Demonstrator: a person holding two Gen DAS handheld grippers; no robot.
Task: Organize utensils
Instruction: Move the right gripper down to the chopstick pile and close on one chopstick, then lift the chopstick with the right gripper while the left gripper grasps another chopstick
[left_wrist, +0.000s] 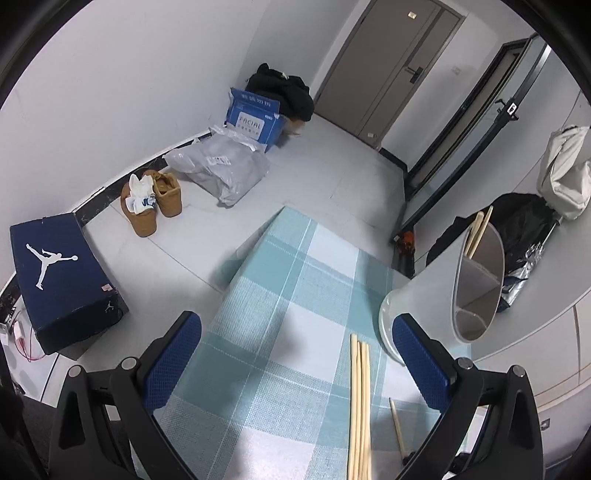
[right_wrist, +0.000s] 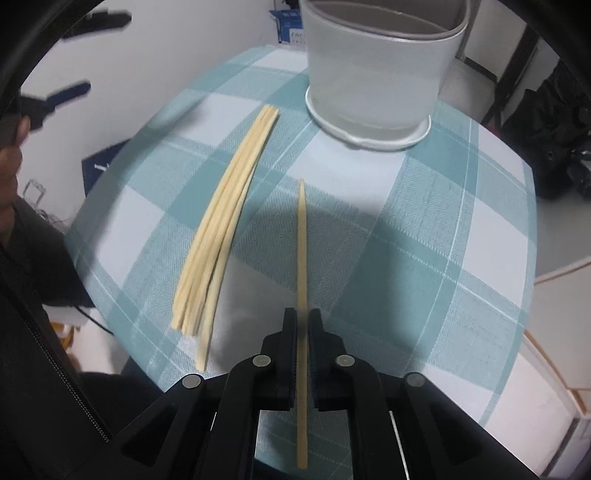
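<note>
A white utensil holder (left_wrist: 436, 295) with an inner divider stands at the right edge of the teal checked tablecloth (left_wrist: 295, 280), and two chopsticks (left_wrist: 478, 230) poke out of it. Several pale wooden chopsticks (right_wrist: 221, 229) lie in a loose bundle on the cloth, left of the holder (right_wrist: 376, 81). My right gripper (right_wrist: 303, 321) points steeply down and is shut on a single chopstick (right_wrist: 302, 240), whose tip points toward the holder. My left gripper (left_wrist: 295, 358) hovers open over the cloth with nothing between its blue pads (left_wrist: 173, 362); the bundle (left_wrist: 359, 406) lies just inside its right finger.
On the floor to the left sit a dark blue shoebox (left_wrist: 62, 273), brown boots (left_wrist: 155, 201), a grey plastic bag (left_wrist: 221, 170) and a blue carton (left_wrist: 255, 118). A black bag (left_wrist: 517, 229) lies behind the holder. A person's hand (right_wrist: 9, 162) shows at the left.
</note>
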